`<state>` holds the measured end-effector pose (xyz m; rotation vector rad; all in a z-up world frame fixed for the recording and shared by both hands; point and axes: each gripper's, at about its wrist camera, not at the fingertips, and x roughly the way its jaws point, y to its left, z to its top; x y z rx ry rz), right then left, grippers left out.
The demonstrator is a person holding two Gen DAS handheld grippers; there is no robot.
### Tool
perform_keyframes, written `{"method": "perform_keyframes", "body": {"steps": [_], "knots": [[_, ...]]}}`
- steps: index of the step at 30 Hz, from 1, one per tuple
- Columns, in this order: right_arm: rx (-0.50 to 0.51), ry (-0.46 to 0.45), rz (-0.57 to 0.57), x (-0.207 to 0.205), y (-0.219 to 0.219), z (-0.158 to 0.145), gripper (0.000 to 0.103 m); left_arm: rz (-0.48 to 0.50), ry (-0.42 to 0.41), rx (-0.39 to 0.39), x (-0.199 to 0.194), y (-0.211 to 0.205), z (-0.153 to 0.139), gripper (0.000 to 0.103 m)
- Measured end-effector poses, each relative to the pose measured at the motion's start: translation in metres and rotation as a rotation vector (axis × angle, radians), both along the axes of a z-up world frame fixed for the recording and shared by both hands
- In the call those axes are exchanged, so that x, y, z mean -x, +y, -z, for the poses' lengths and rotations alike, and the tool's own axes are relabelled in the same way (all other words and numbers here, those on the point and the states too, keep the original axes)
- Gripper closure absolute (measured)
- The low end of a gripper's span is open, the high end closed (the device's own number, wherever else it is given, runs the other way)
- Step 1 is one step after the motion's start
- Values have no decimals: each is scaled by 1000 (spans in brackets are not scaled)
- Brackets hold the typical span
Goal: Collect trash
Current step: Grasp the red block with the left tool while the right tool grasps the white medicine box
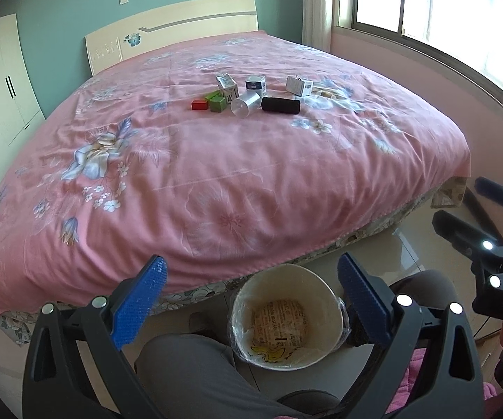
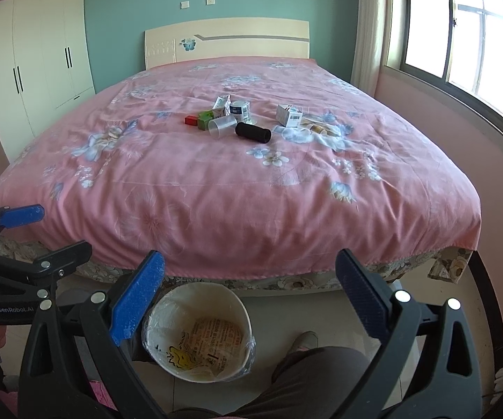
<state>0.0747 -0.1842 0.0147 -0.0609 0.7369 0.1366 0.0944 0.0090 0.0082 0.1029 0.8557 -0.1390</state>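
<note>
Above bin (image 1: pixel 288 314): left gripper (image 1: pixel 251 300), right gripper (image 2: pixel 249 298), fingers apart, holding nothing; trash on bed (image 2: pixel 237 188).

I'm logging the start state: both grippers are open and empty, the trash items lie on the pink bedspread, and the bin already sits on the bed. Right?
Not quite. The bin stands on the floor at the foot of the bed, not on it; the right wrist view shows this. The rest holds: left gripper and right gripper are open and empty, and the trash items lie on the pink bedspread.
</note>
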Motion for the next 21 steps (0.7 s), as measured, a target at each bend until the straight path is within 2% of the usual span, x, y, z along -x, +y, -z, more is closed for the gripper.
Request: {"method": "perform_keyframes", "body": {"steps": [8,14,21], "knots": [[47,-17,-58,-85,-3,-20,7,-16,3,24,-88,21,-7,3],[52,9,-58,-160,-12,-28,7,-35,-30,-27,-160,38,-10,3],[70,20,-31,-241,-19,-26,7,-43,-24,-49,-238,53,2,3]]}}
